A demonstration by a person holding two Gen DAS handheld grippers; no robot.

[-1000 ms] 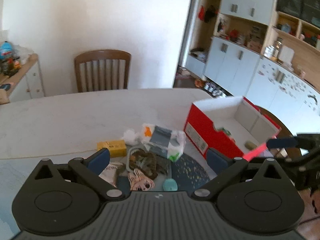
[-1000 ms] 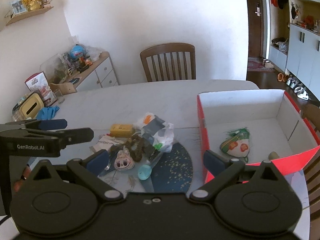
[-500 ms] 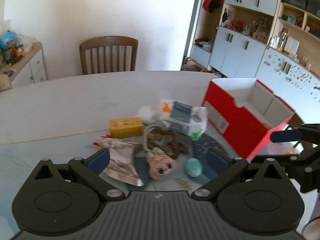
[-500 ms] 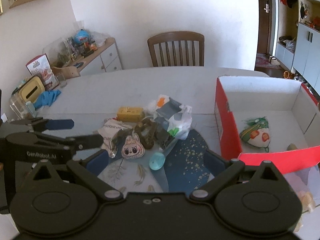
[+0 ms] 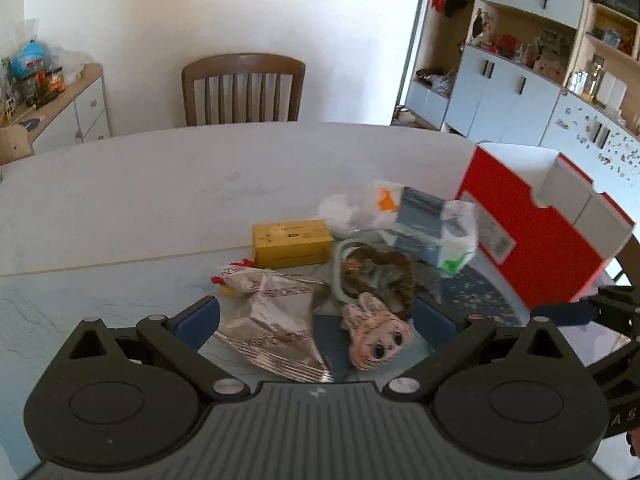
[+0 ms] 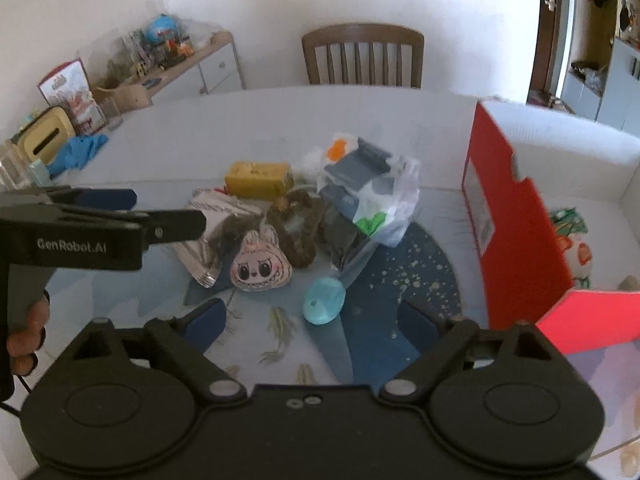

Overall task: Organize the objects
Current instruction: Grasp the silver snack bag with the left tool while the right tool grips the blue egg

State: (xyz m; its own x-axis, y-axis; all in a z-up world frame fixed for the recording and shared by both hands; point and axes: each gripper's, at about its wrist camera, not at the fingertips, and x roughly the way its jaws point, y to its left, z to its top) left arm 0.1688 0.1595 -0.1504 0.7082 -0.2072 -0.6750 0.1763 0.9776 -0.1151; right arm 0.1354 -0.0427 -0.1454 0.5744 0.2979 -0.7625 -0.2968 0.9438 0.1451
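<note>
Right wrist view looks down on a cluttered pile beside a red cardboard box [image 6: 516,216], and the right gripper [image 6: 316,318] has its jaws spread wide but closing, with only the teal egg-shaped object [image 6: 323,299] lying just ahead of the gap and no pad on it. That smooth, rounded shape is the first risk: if one pad arrives before the other, it would likely squirt sideways across the glossy placemat [image 6: 400,280], toward the box wall or off the mat.

Left wrist view shows the left gripper [image 5: 316,324] with fingers spread and nothing pinched, poised over the silver foil packet [image 5: 276,320] and the plush doll face [image 5: 378,338], which touch each other. A close here may catch both, or only a slippery foil edge that tears free on lifting. The doll seems tied into the brown furry tangle [image 5: 380,276] behind it, though blur makes that link hard to confirm; if so, lifting one would drag the rest, nudging the yellow box [image 5: 292,242] and the plastic bag [image 5: 428,228].

Both grippers work close together over one small heap, so their fingers could collide.

A green-and-orange pouch [image 6: 572,236] already lies inside the red box.
</note>
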